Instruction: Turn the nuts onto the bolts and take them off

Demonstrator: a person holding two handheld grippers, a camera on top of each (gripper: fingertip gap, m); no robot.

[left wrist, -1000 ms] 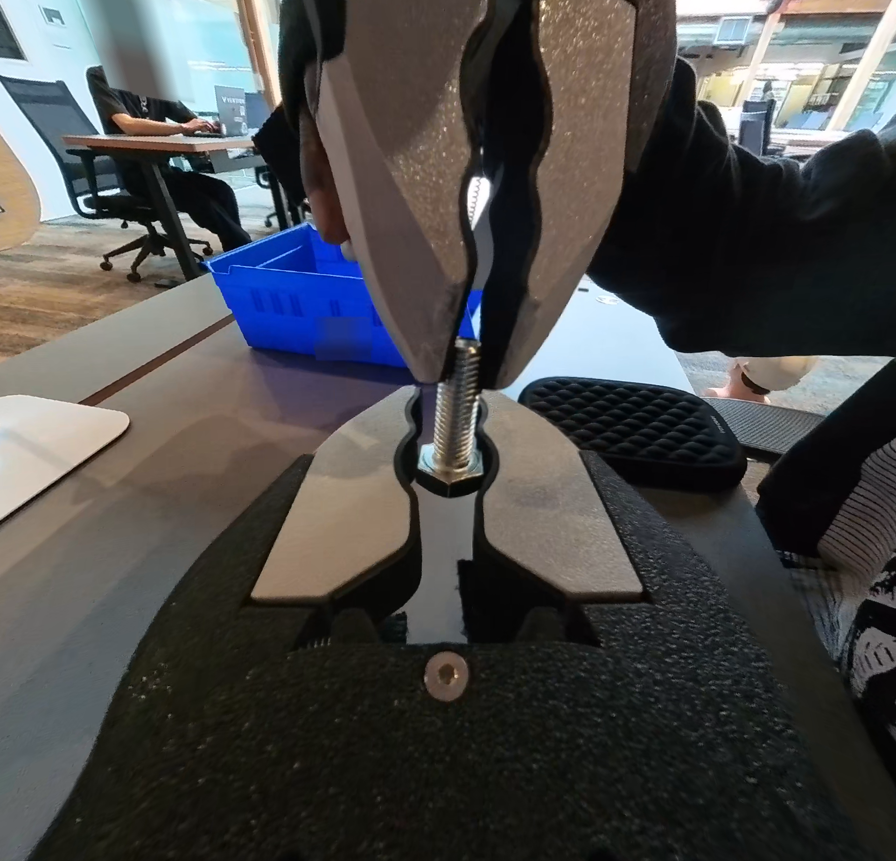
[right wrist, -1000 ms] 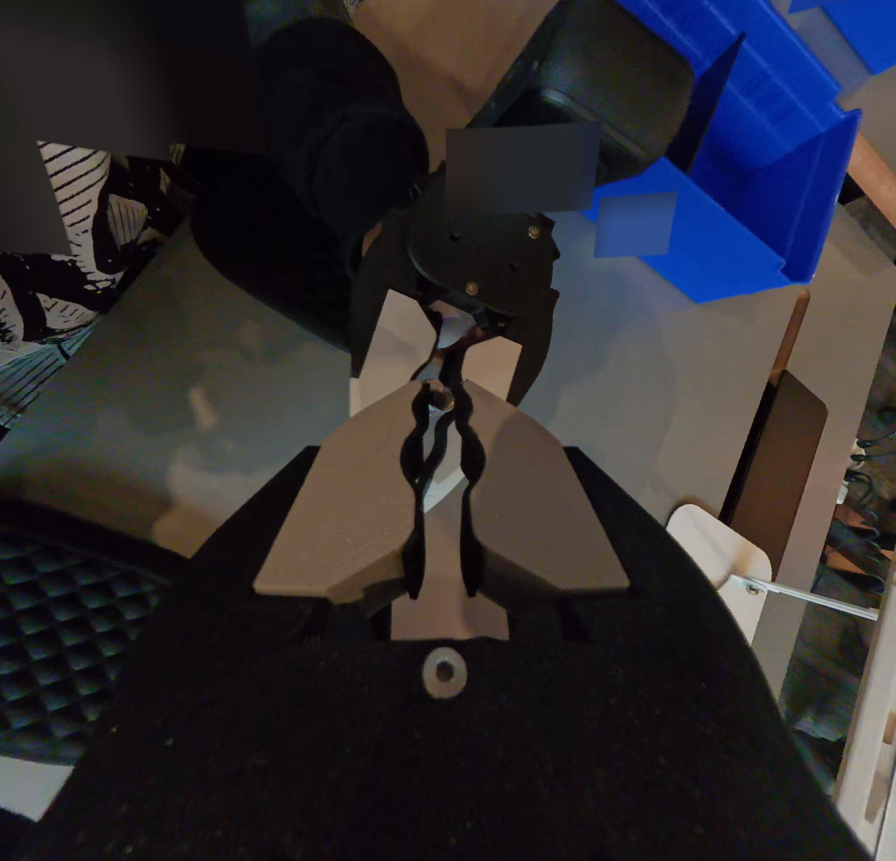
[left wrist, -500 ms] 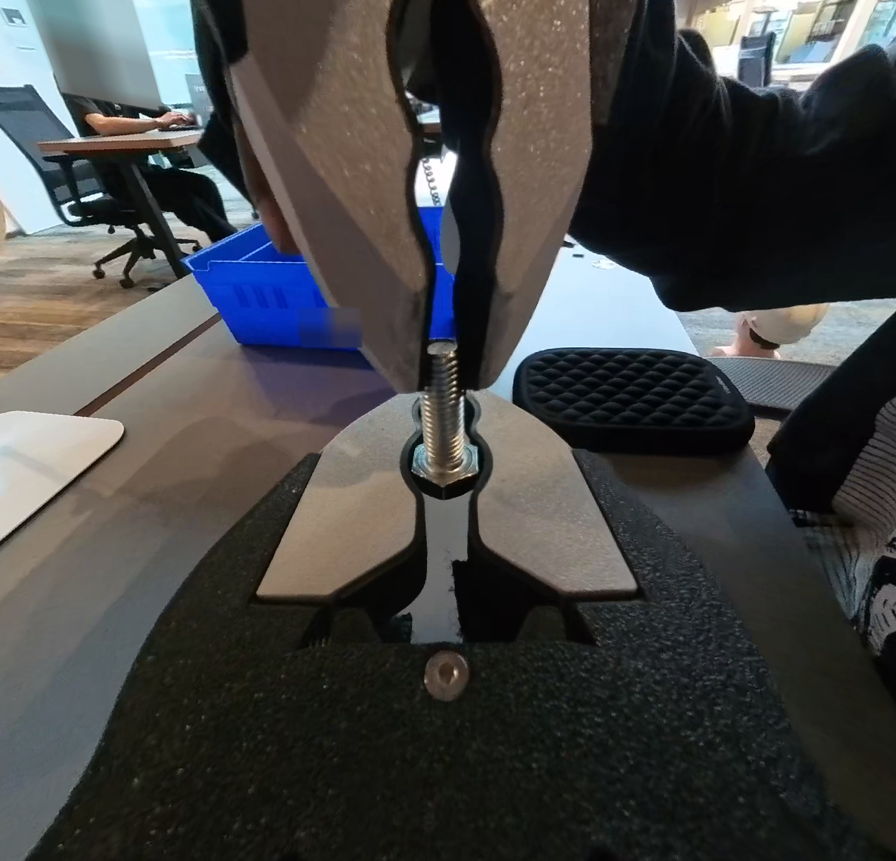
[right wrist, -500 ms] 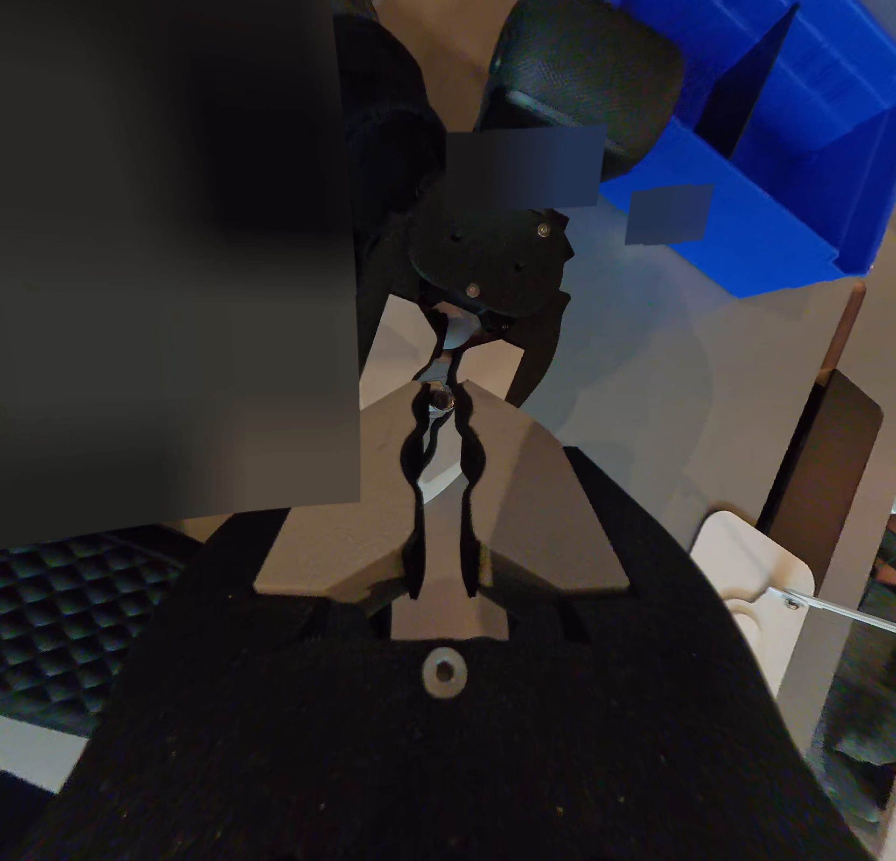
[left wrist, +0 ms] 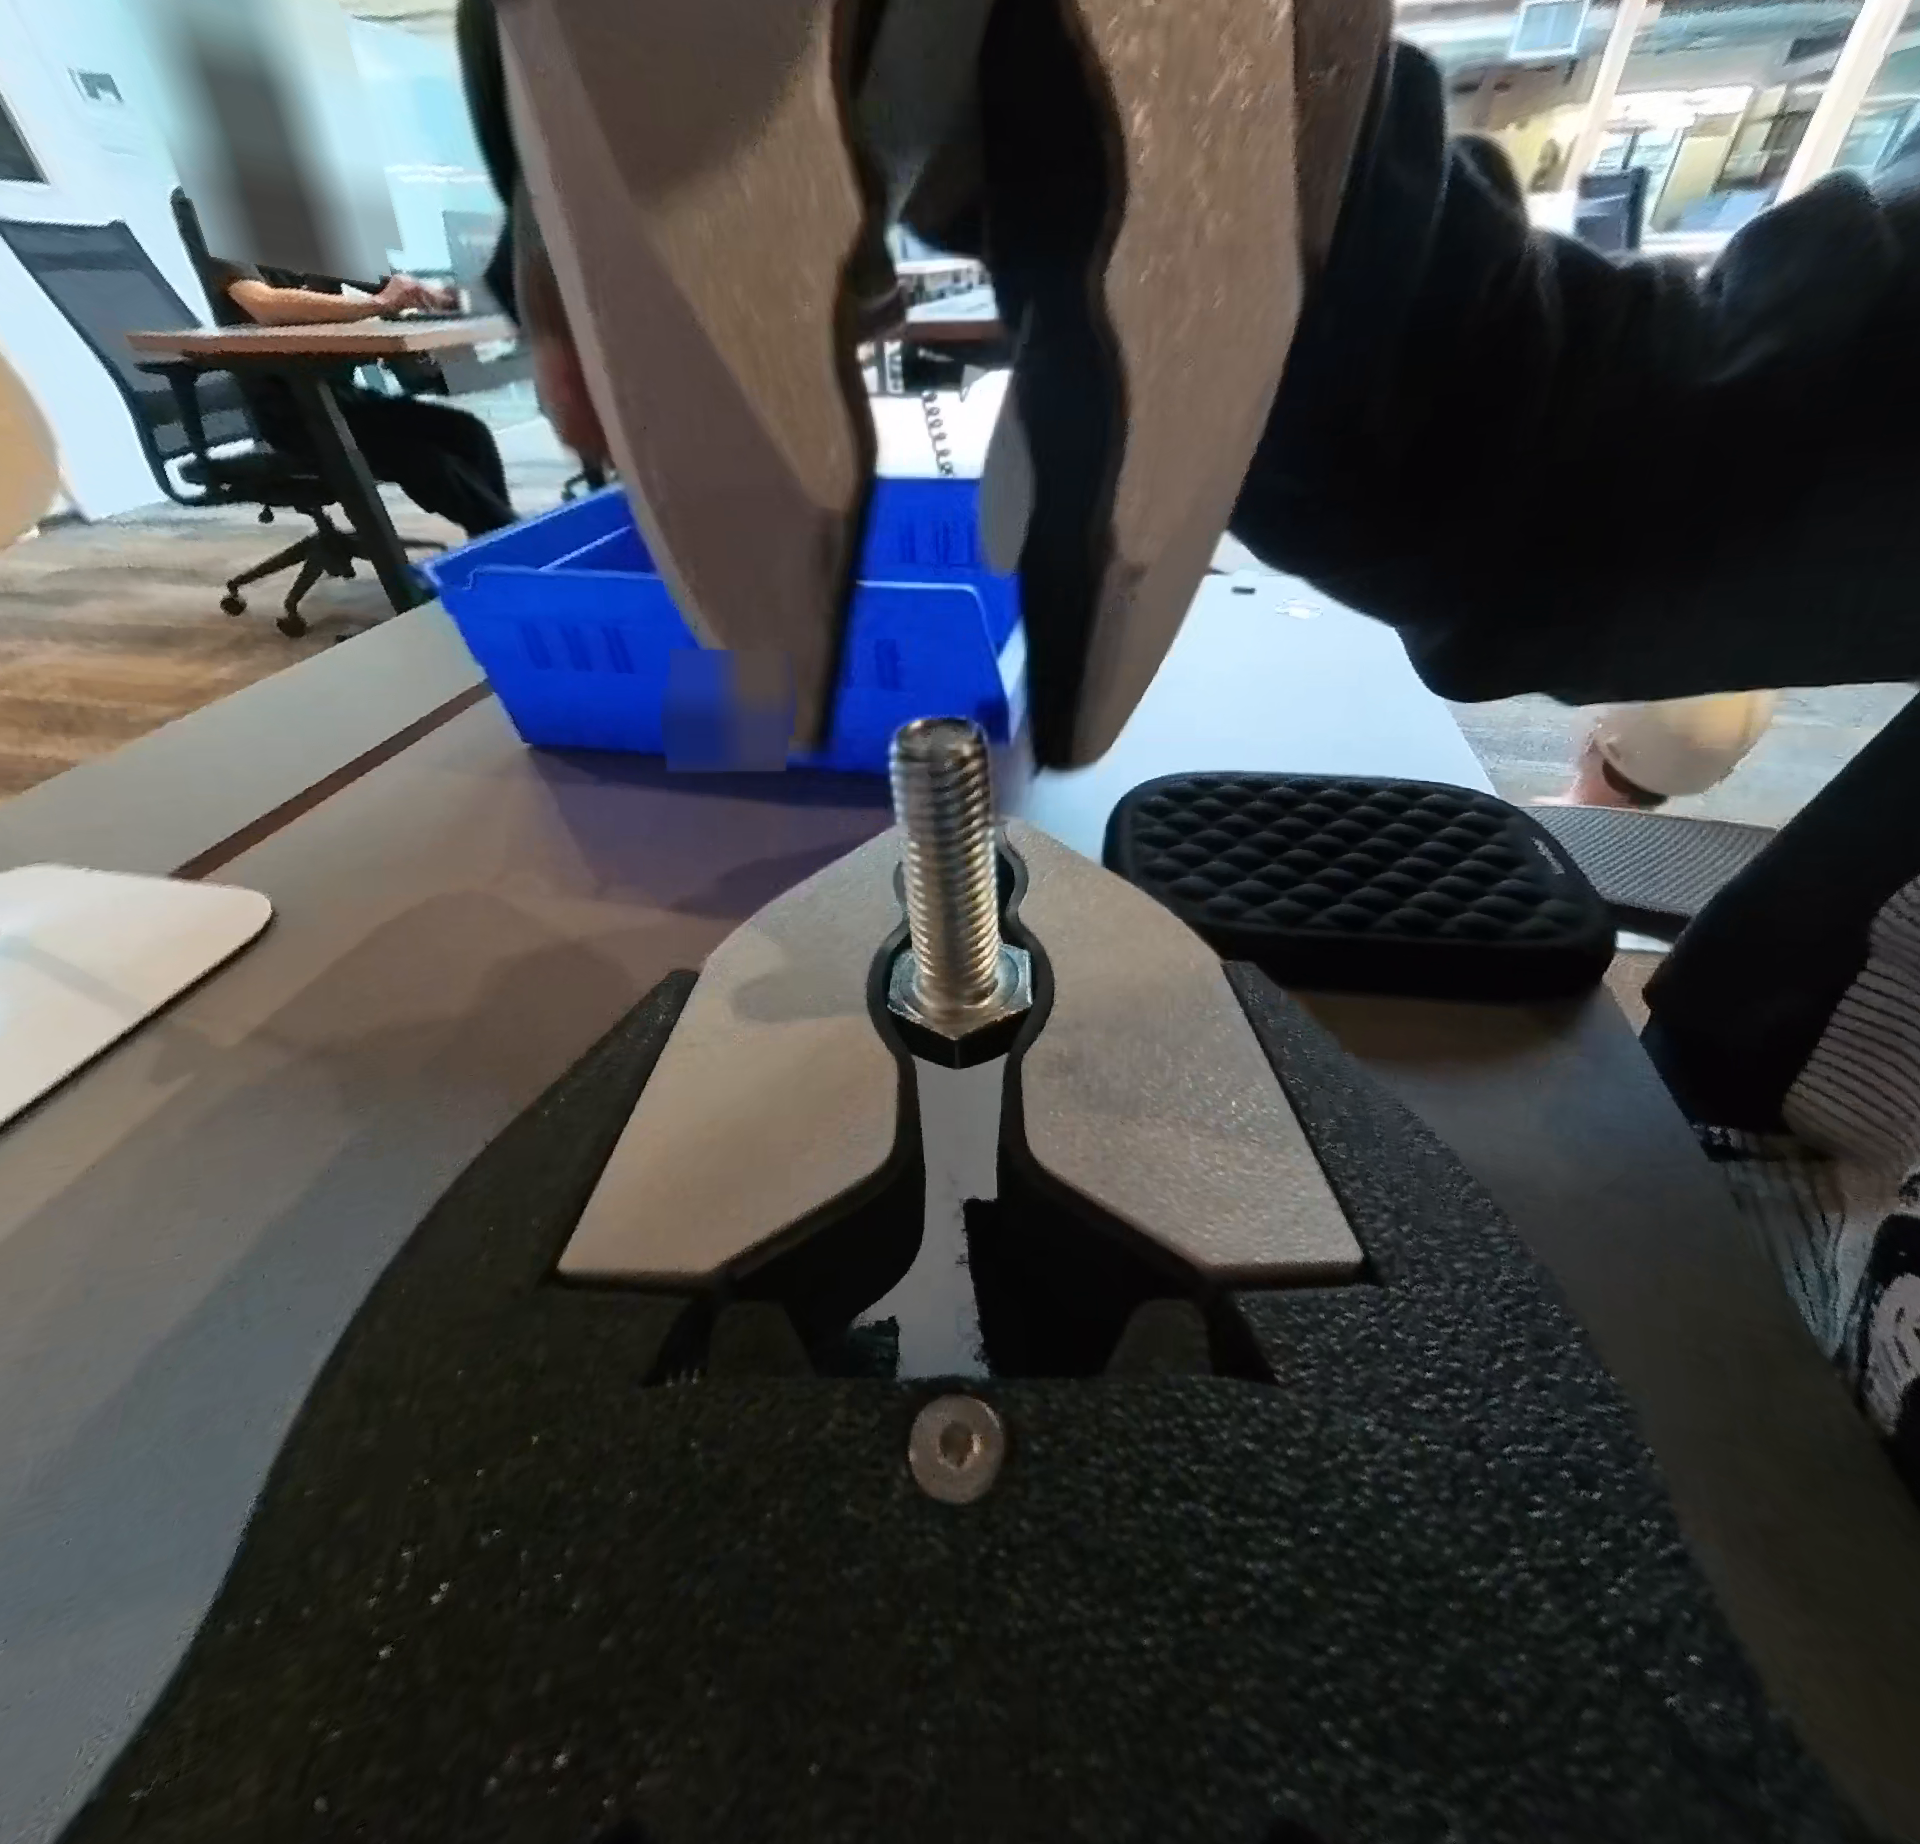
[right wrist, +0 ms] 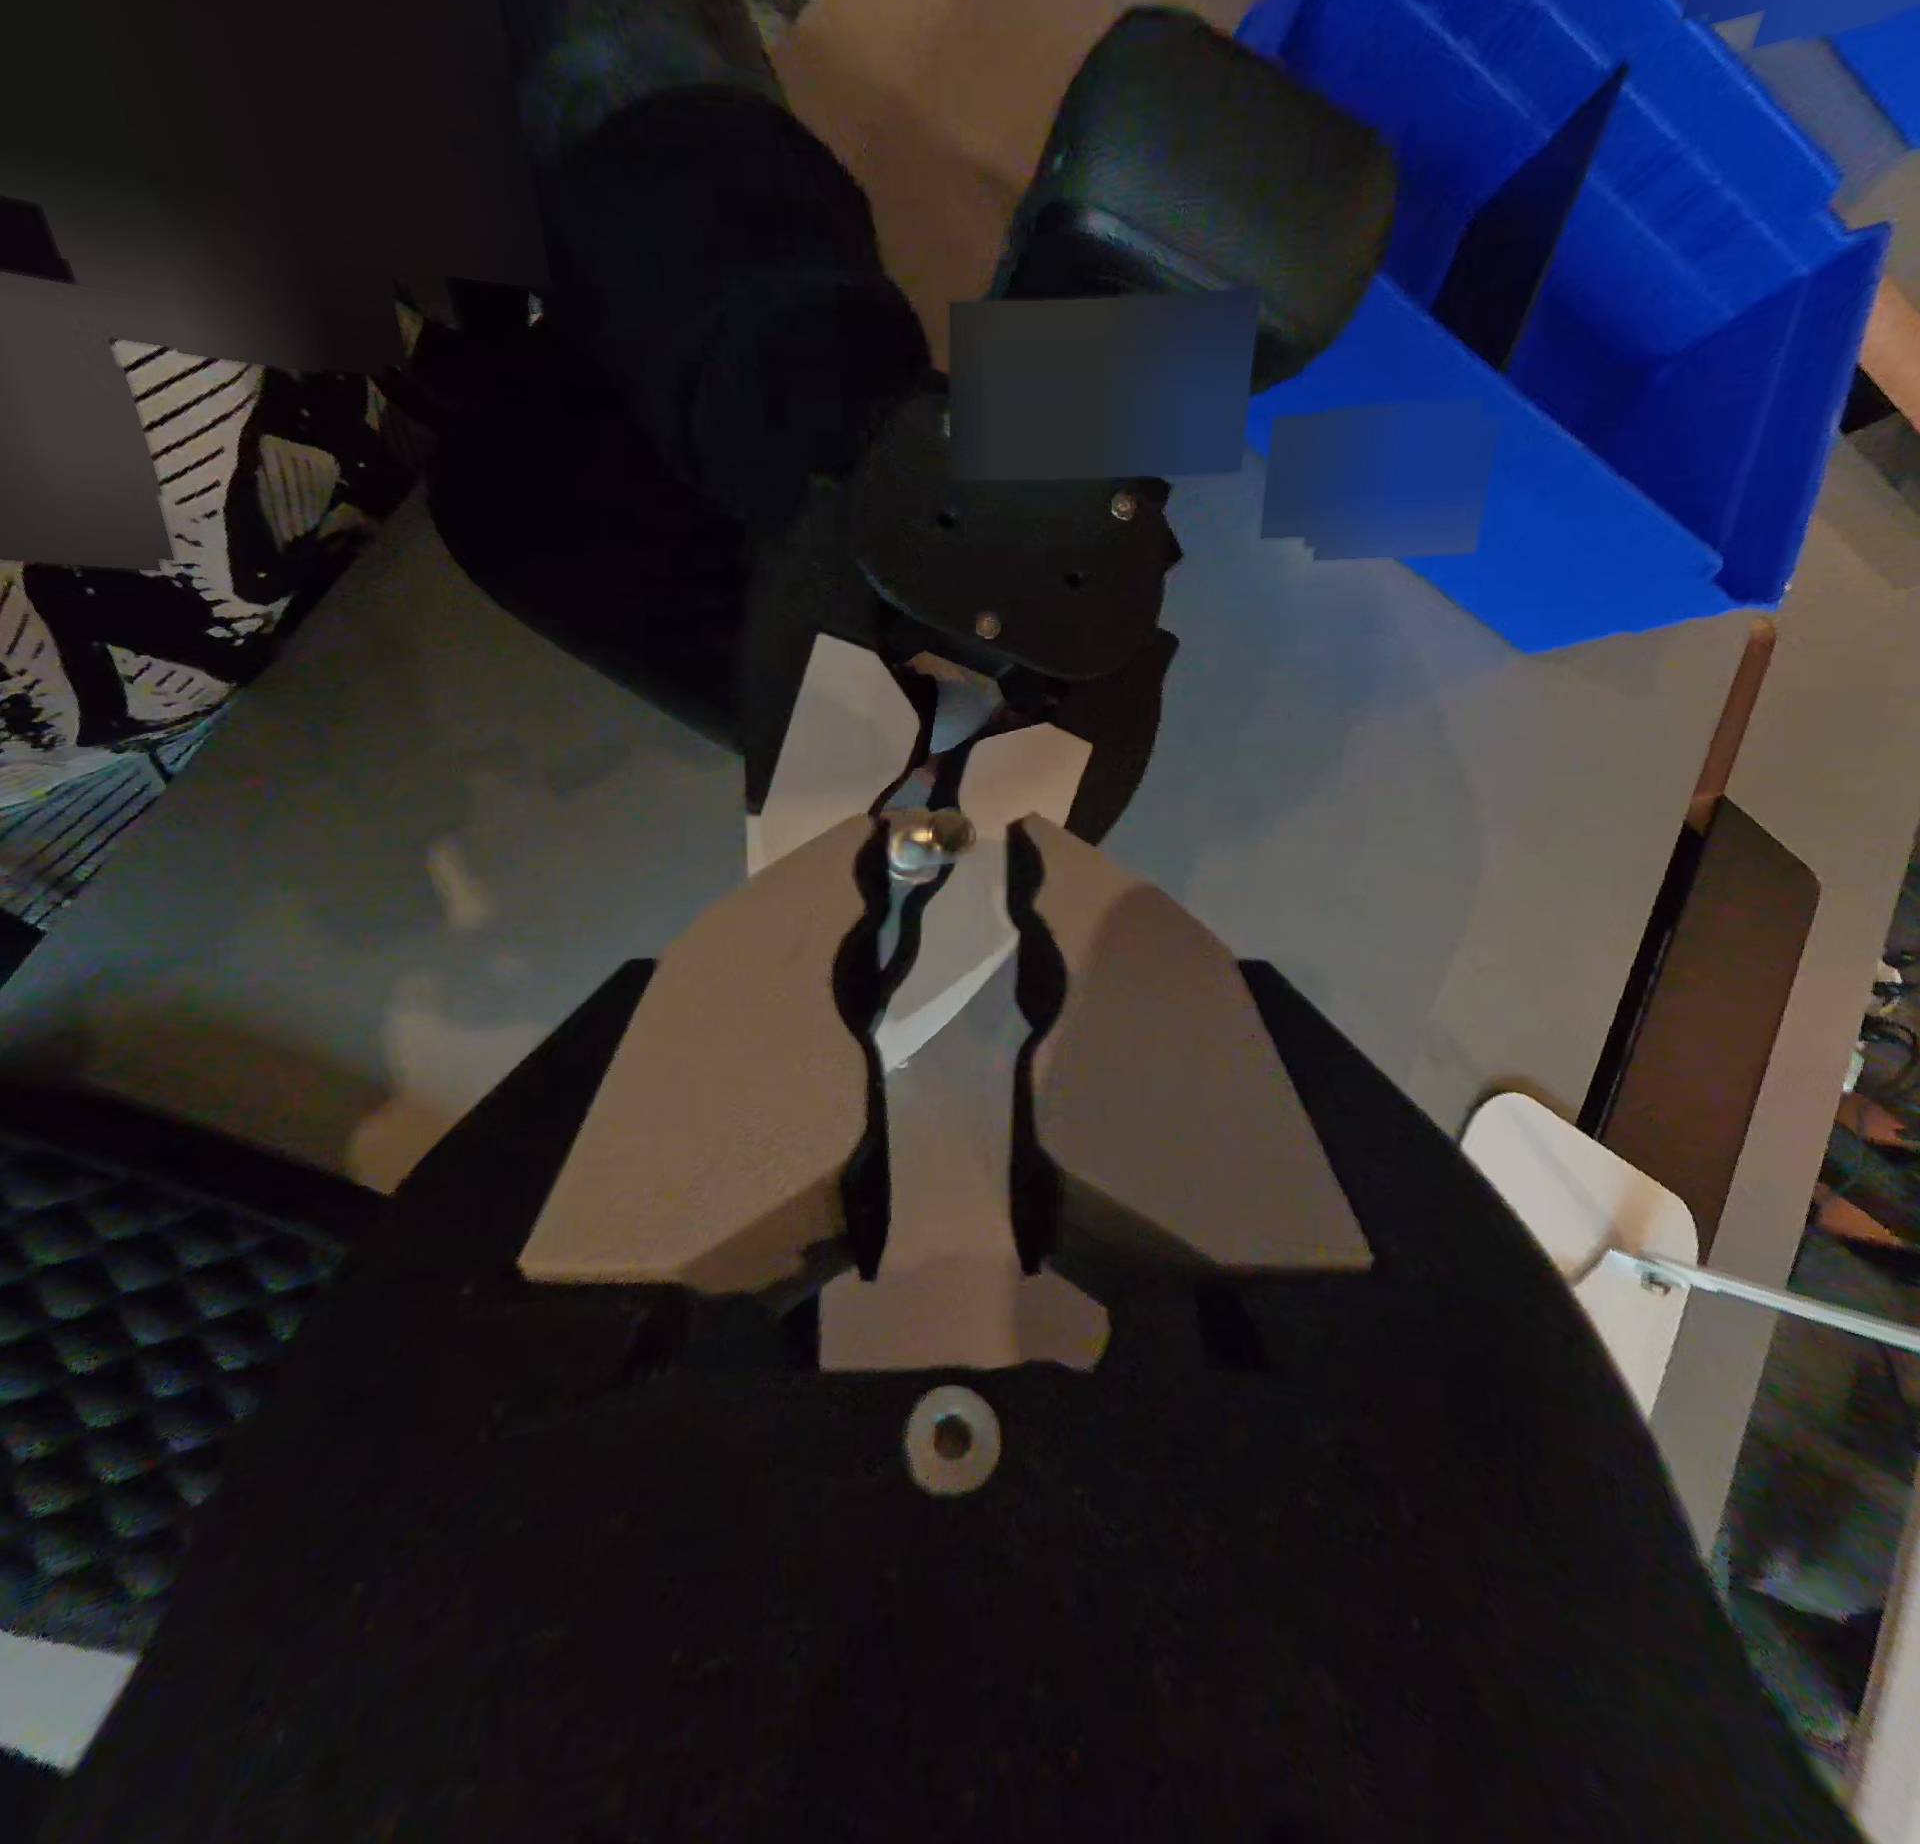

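A silver bolt stands upright, thread end up, with a hex nut at its base. My left gripper is shut on the nut, and the thread rises between its fingertips. My right gripper points down from above. Its jaws stand apart on either side of the thread end without touching it. In the right wrist view my right gripper is open over the bolt's tip, with the left gripper below it. What lies under the nut is hidden.
A blue bin stands on the grey table behind the bolt. A black quilted pad lies to the right, a white plate to the left. A dark sleeve reaches in from the right. A person sits at a far desk. The gap from one gripper's tips to the other's is roughly 7 cm.
My right gripper, shut on the upper thread before, has opened, let go of the bolt and risen a little. The left gripper still clamps the nut.
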